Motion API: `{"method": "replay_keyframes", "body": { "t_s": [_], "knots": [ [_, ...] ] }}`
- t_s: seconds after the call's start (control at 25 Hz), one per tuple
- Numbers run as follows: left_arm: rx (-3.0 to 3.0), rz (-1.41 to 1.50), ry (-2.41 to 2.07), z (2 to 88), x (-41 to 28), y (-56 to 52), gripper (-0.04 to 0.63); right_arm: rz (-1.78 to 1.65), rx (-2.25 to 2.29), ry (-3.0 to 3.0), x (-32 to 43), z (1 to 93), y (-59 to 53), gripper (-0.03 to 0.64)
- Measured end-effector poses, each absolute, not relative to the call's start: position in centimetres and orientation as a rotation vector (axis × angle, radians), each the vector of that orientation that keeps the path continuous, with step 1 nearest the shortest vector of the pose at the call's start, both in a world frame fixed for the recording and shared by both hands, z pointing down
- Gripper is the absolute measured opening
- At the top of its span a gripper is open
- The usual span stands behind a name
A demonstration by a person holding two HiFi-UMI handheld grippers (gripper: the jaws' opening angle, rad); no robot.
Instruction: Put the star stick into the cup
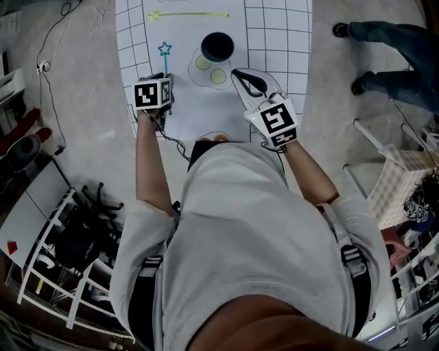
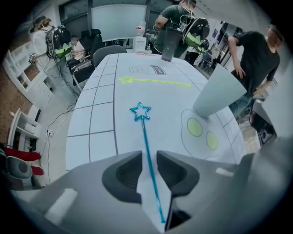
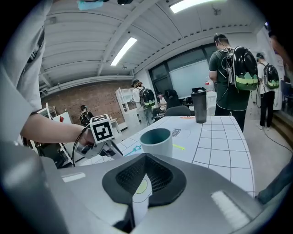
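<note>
The room is lit evenly by ceiling strip lights (image 3: pixel 123 50) above the white surface (image 1: pixel 274 41), which is rendered bright without glare. Only faint shadows are cast on it; the inside of the cup (image 1: pixel 217 46) is left dark. Both gripper views are bent and darkened at their edges.

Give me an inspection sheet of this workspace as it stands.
Surface: white gridded table, two green printed dots by the cup.
Job's things: blue star stick lying flat; cup upright, no stick in it.
Clutter: yellow star stick, dark bottle at far end.
Grippers: left gripper open, stick between its jaws; right gripper shut, empty.
Cables: gripper cable trailing from left gripper; floor cable beside the table.
Surroundings: bystanders, white rack.
</note>
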State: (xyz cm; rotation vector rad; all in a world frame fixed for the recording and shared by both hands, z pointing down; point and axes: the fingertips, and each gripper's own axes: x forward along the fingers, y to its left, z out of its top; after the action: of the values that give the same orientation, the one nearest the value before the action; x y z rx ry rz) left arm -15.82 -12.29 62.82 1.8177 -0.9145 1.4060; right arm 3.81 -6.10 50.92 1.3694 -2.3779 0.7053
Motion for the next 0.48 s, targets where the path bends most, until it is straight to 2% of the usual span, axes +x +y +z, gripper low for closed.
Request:
{"method": "replay_keyframes", "body": {
  "t_s": [0.28,0.36,0.48],
  "knots": [
    [1.753,1.485,-0.858,63.15,-15.98,-12.34,0.062,0.711,1.393,-2.372,4.25,51.08,-5.89,-0.002],
    [1.75,1.491,-0.852,63.17,-15.98,-12.34,0.023,0.71,1.402,-2.374,4.23,51.02,-5.82,-0.002],
    [1.759,1.478,-0.862,63.04,-15.95,-12.35,0.018,0.704,1.421,-2.375,4.39,50.79,-5.7,-0.002]
  ]
}}
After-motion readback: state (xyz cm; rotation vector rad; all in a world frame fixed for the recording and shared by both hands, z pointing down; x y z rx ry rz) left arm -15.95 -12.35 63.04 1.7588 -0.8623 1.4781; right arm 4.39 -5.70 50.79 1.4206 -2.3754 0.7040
